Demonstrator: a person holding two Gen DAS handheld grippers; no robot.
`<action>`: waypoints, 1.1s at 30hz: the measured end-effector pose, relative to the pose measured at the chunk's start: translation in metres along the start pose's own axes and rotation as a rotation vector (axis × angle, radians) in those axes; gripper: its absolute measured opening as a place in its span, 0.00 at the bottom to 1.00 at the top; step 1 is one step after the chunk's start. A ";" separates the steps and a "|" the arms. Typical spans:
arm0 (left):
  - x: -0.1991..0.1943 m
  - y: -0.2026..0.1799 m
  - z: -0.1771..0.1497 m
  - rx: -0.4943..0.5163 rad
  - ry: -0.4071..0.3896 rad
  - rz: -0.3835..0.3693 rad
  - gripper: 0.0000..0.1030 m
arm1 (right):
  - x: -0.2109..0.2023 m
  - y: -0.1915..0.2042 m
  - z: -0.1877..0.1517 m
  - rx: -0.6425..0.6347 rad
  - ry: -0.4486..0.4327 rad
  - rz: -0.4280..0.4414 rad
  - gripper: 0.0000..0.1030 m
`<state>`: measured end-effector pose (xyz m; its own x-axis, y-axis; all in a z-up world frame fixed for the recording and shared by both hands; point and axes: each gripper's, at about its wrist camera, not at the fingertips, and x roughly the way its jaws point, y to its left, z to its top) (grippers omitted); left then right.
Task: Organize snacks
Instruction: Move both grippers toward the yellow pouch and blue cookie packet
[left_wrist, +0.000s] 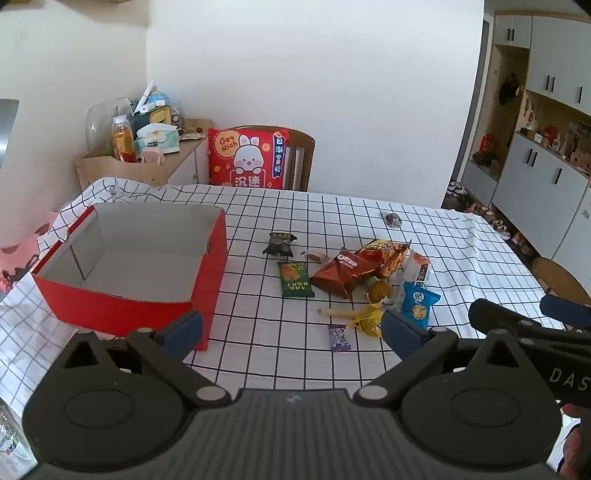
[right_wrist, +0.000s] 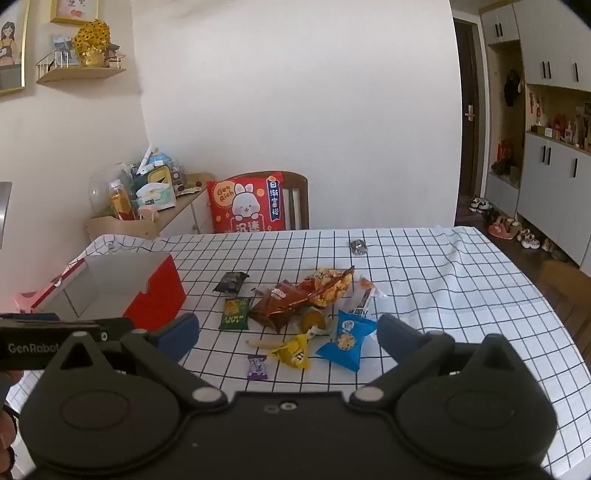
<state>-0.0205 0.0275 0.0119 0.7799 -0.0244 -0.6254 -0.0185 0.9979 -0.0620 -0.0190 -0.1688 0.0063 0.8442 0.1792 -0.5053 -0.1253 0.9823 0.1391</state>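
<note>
An open, empty red box (left_wrist: 147, 295) stands on the left of the checked tablecloth; it also shows in the right wrist view (right_wrist: 155, 299). To its right lies a pile of snacks: a brown Oreo bag (left_wrist: 343, 273) (right_wrist: 280, 302), a green packet (left_wrist: 295, 278) (right_wrist: 235, 314), a black packet (left_wrist: 279, 244) (right_wrist: 231, 282), a blue packet (left_wrist: 419, 304) (right_wrist: 347, 339), a yellow packet (left_wrist: 367, 317) (right_wrist: 291, 350) and a small purple candy (left_wrist: 338, 338) (right_wrist: 256, 366). My left gripper (left_wrist: 291, 328) is open and empty, above the table's near edge. My right gripper (right_wrist: 288, 332) is open and empty, just short of the pile.
A small silvery wrapper (left_wrist: 393, 220) lies toward the table's far side. A wooden chair with a red rabbit cushion (left_wrist: 249, 157) stands behind the table. A side shelf with a bottle and tissues (left_wrist: 147, 147) is at the back left. Cabinets (left_wrist: 543, 177) line the right wall.
</note>
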 end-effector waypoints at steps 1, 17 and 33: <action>0.000 0.000 0.000 0.000 0.001 -0.001 1.00 | 0.000 -0.001 0.000 0.000 0.000 0.000 1.00; -0.003 -0.006 0.001 0.004 -0.007 -0.002 1.00 | -0.003 -0.004 0.000 -0.003 -0.021 -0.018 0.99; 0.000 -0.010 0.007 0.008 -0.001 0.004 1.00 | 0.002 -0.009 0.002 -0.010 -0.017 -0.029 0.98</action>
<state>-0.0158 0.0176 0.0176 0.7807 -0.0201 -0.6246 -0.0166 0.9985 -0.0529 -0.0155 -0.1778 0.0058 0.8560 0.1496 -0.4948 -0.1058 0.9876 0.1157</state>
